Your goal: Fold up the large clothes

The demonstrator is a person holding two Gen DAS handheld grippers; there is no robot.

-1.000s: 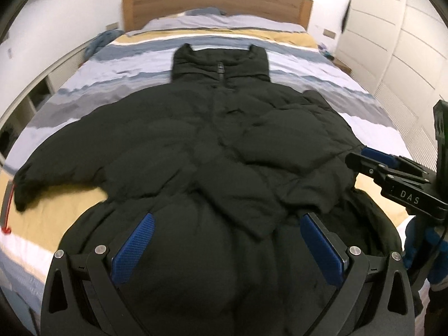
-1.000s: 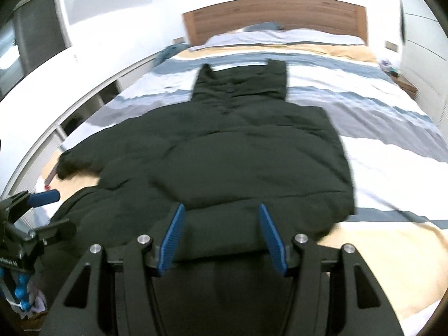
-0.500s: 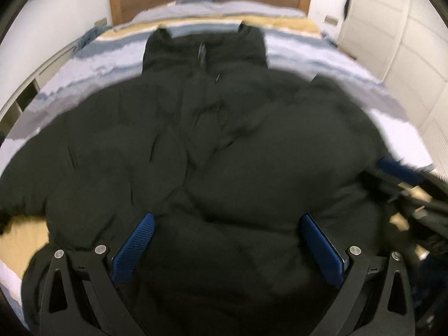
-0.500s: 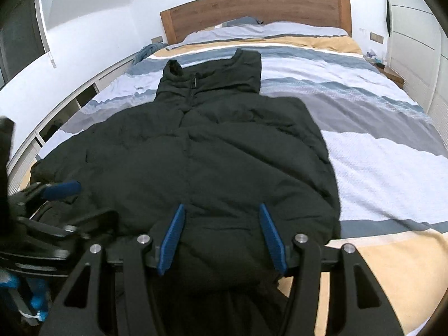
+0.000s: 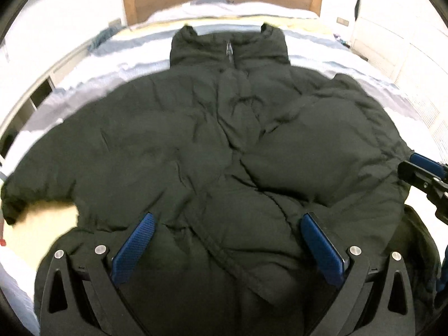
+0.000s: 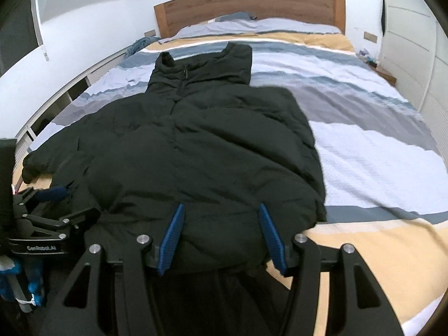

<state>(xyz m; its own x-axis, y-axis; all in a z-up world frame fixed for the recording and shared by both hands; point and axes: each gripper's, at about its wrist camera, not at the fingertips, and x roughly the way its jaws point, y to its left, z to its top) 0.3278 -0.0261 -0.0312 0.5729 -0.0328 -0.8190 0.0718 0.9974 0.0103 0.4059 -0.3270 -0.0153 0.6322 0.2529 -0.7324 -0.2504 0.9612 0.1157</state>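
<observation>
Both grippers lowered nearer the jacket (image 5: 224,154) hem at the bed (image 6: 378,154) foot edge; left gripper (image 5: 226,240) wide, right gripper (image 6: 221,235) half-open, nothing gripped; hem grasp judged next.

Bed (image 6: 378,173) with striped cover: grey, white, blue, yellow bands. Wooden headboard (image 6: 252,5) at 12 o'clock. Pale pillow (image 6: 266,25) just below it. Blue cloth bundle (image 6: 140,44) at 10 o'clock, beside bed. White panelled wardrobe (image 6: 408,42) at 2 o'clock.
</observation>
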